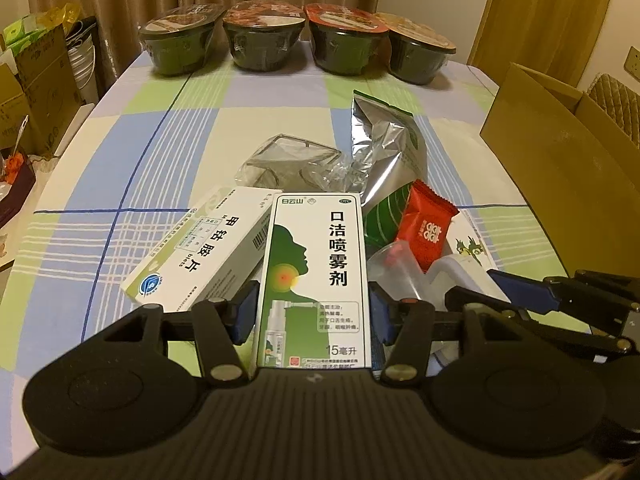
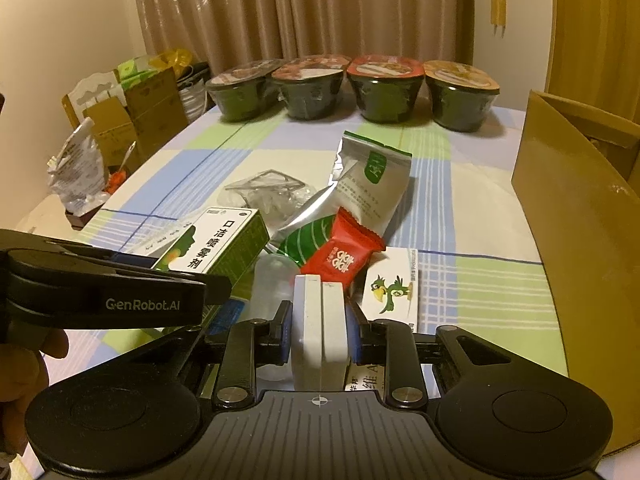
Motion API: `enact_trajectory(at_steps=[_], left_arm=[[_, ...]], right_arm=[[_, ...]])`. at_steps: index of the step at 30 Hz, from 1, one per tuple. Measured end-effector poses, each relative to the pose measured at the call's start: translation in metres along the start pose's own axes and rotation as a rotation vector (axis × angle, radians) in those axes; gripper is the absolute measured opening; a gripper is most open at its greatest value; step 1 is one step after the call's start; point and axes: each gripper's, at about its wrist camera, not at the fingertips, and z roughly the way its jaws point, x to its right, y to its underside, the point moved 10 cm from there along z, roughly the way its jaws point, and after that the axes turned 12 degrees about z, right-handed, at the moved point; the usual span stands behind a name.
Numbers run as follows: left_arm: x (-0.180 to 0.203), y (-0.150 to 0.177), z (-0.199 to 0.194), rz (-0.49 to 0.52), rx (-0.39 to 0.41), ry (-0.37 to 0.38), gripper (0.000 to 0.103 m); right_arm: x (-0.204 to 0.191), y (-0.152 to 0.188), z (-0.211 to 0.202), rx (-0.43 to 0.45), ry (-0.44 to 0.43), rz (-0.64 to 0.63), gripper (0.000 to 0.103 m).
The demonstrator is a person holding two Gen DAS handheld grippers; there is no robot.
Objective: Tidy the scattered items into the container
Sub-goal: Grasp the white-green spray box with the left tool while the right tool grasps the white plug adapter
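Observation:
My left gripper is shut on a green-and-white throat spray box, which stands lengthwise between the blue pads. In the right wrist view that spray box sits tilted over the pile. My right gripper is shut on a flat white plastic case, seen edge-on. The brown cardboard box stands open at the right table edge. Loose on the cloth lie a white medicine box, a silver foil pouch, a red candy wrapper, a bird-printed box and a clear bag.
Several sealed noodle bowls line the table's far edge before a curtain. A green striped packet and a clear cup lie in the pile. Boxes and bags crowd the floor off the left edge. A hand holds the left gripper.

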Motion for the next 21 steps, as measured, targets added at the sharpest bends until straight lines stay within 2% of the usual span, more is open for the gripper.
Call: enact_trajectory(at_steps=[21], left_arm=[[0.000, -0.018, -0.026, -0.006, 0.061, 0.001, 0.051]], right_arm=[[-0.007, -0.026, -0.024, 0.081, -0.020, 0.004, 0.030]])
